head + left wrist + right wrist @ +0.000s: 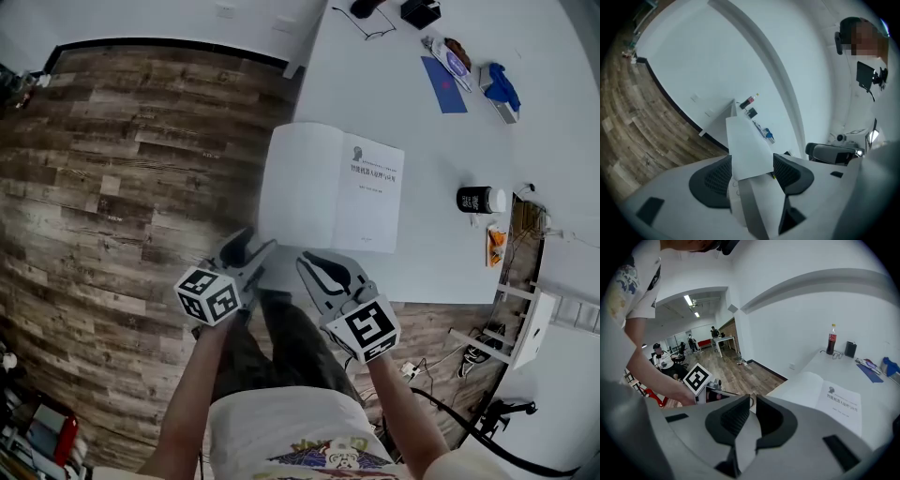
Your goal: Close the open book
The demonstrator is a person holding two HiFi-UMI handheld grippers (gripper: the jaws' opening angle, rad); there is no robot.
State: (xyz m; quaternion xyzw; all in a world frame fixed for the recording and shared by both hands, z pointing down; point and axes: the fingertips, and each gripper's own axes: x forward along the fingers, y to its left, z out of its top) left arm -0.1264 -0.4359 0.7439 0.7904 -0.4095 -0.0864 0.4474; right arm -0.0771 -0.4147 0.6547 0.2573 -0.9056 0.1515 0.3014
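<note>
The book (330, 187) lay open and flat on the white table (441, 141), close to the table's near left corner, with a blank left page and a few lines of print at the top of the right page. Its near edge faced the person, who stood over the wooden floor (122, 159) just off the table's edge.

The left gripper (251, 248) was at the book's near left corner. In the left gripper view its jaws stood wide apart, and the white corner of the book (747, 145) filled the gap between the two dark pads (714, 180). Whether the pads pressed on the paper could not be made out.

The right gripper (314, 269) hung just beside the left one, short of the book's near edge and apart from it. Seen in the right gripper view, the right gripper (753, 401) had its jaws drawn almost together, leaving only a thin slit, and held nothing. The book (829, 397) showed off to the right in that view.

Farther back on the table were a dark bottle (831, 339), a pair of glasses (375, 23), a blue booklet (442, 84) and a blue cloth (502, 84). A black cup (476, 200) stood well to the right of the book.
</note>
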